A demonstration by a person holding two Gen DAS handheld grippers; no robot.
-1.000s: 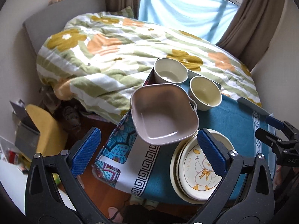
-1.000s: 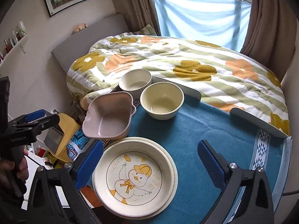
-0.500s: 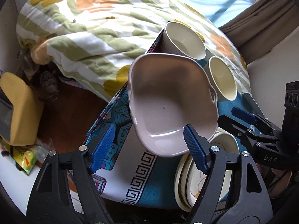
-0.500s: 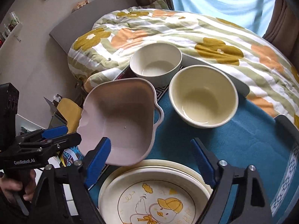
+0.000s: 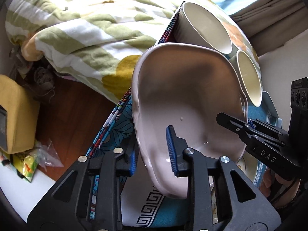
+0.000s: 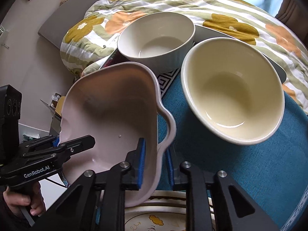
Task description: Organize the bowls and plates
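While both grippers clamp opposite rims of the pink dish (image 5: 184,100), it sits at the table's edge on the blue cloth (image 6: 240,157). Left gripper (image 5: 152,152), its jaws just closed, pinches the dish's wall between blue pads. Right gripper (image 6: 155,159), jaws likewise just closed, grips the rim by the dish's handle. Beyond the dish stand a white bowl (image 6: 156,38) and a cream bowl (image 6: 233,98). A duck plate (image 6: 159,219) lies just below the dish.

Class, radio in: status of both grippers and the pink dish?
Left gripper and right gripper shut on opposite rims of pink dish. Two cream bowls close behind it.
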